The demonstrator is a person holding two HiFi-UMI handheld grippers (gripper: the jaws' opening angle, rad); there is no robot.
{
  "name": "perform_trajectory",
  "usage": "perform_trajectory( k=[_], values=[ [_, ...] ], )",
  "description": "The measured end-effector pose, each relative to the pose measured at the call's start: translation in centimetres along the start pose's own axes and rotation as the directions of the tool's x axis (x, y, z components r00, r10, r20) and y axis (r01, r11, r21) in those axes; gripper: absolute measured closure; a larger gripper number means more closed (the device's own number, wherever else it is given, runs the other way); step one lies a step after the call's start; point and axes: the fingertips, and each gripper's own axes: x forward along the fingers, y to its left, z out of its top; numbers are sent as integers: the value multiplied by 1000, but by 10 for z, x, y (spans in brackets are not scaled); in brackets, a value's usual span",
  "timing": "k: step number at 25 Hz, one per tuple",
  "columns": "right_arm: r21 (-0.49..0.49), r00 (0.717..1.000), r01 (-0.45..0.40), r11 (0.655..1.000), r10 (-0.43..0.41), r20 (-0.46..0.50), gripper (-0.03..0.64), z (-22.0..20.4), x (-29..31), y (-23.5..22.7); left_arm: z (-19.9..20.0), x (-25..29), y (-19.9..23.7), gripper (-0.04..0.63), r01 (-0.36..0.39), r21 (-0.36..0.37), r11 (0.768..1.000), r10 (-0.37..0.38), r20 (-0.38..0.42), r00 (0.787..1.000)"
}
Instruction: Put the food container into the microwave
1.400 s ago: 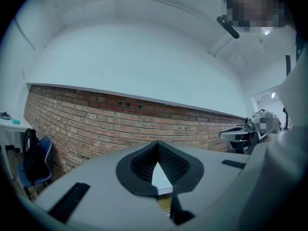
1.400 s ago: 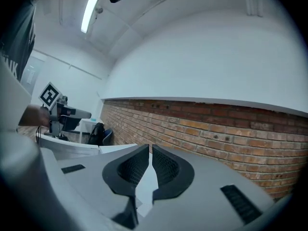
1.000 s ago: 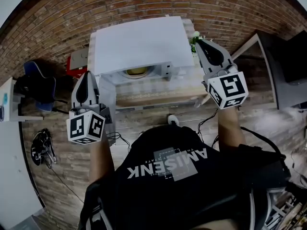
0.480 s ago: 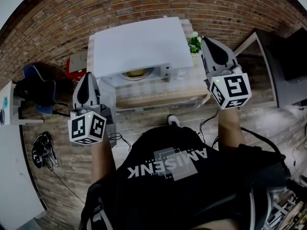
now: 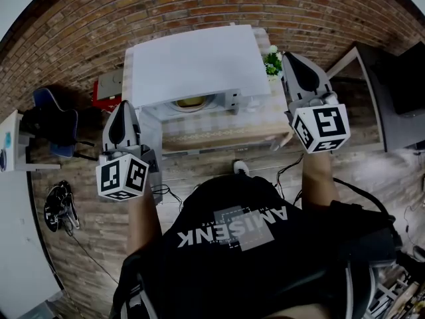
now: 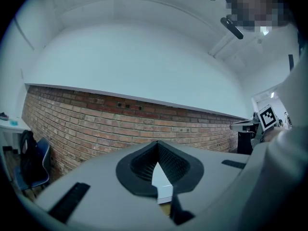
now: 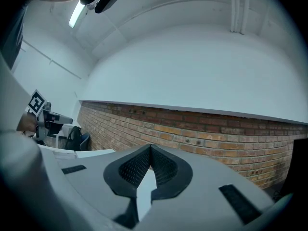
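Our left fingers (image 6: 143,163) are pressed together at the tips with nothing between them. Our right fingers (image 7: 129,171) are pressed together the same way, and are also empty. In the head view we hold the left gripper (image 5: 123,106) just beside the front left corner of the white microwave (image 5: 192,62), near its door (image 5: 151,138), which hangs open on that side. We hold the right gripper (image 5: 290,58) off the microwave's right side, next to a small green plant (image 5: 271,60). Both grippers point toward the brick wall (image 5: 199,5). The food container (image 5: 189,100), yellowish, sits inside the open microwave, and neither gripper touches it. The microwave stands on the wooden table (image 5: 219,135).
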Motion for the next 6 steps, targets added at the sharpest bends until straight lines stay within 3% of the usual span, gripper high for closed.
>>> perform_trajectory(
  k=[6],
  values=[
    [16, 1000, 14, 1000, -14, -8, 575, -1, 1, -1, -2, -1, 1, 583, 2, -1, 1000, -2, -1, 1000]
  ],
)
